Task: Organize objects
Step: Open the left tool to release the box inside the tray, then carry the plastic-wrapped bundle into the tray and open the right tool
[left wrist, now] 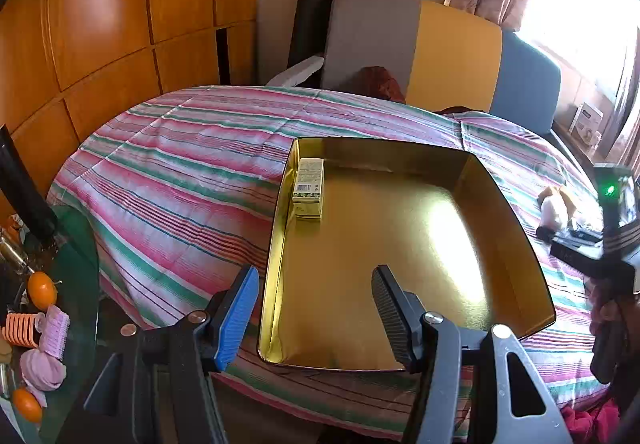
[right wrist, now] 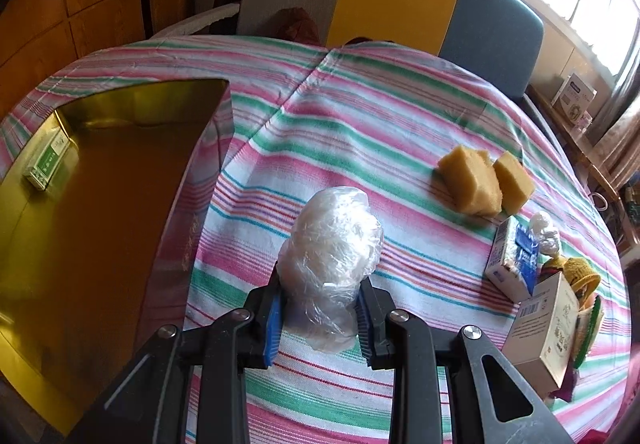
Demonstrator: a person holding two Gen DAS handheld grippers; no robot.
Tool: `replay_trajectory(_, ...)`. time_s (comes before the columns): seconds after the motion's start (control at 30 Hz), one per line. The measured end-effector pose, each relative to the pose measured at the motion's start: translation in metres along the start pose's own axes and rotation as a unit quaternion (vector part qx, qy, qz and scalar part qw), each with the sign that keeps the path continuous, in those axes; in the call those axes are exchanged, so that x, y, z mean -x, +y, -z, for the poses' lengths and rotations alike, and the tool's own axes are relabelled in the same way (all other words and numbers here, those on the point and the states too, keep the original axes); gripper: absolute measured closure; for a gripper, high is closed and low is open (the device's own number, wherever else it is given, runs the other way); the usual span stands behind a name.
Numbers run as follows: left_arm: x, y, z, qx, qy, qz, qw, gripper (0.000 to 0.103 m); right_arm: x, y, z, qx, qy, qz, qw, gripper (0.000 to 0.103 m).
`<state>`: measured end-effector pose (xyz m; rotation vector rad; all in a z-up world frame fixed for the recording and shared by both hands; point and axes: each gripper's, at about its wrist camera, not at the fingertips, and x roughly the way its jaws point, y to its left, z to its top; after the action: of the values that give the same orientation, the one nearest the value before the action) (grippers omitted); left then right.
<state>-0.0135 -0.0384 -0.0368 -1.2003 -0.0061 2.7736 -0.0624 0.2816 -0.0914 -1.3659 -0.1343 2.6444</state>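
Plastic bundle (right wrist: 332,244): crumpled clear film, whitish ball; above striped cloth (right wrist: 400,124), right of gold tray (right wrist: 120,184).
Right tongs (right wrist: 320,324): pinching the bundle's lower end.
Left tongs (left wrist: 316,308): spread, nothing between, over tray's near rim.
Small carton (left wrist: 309,186): tray's 11 o'clock corner.
Sponges (right wrist: 484,176): 2 o'clock of bundle.

Crumpled clear plastic bundle (right wrist: 330,244) between jaws, beside gold tin tray (right wrist: 120,204) holding small carton (right wrist: 48,160).
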Motion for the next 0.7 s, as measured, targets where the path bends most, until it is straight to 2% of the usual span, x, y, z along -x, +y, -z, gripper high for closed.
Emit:
replay_trajectory(0.13,-0.002,0.002,0.0,0.004,0.003,-0.002,1.0,0.044,0.022,0.011,-0.012,0.007,-0.032,-0.008,0.999,0.072)
replay_trajectory(0.3,-0.004,0.007,0.0,0.01,0.007,-0.004,0.9999,0.044,0.038,0.052,-0.028,0.04,-0.053,-0.05,0.997,0.072)
replay_trajectory(0.53,-0.008,0.019,0.001,0.028,0.012,-0.007,0.9995,0.044,0.018,0.128,-0.053,0.077,-0.025,-0.106,0.991,0.072)
replay_trajectory(0.7,-0.014,0.032,0.0,0.045,0.017,-0.013,0.9988,0.044,-0.016,0.184,-0.084,0.087,-0.002,-0.107,0.99,0.071)
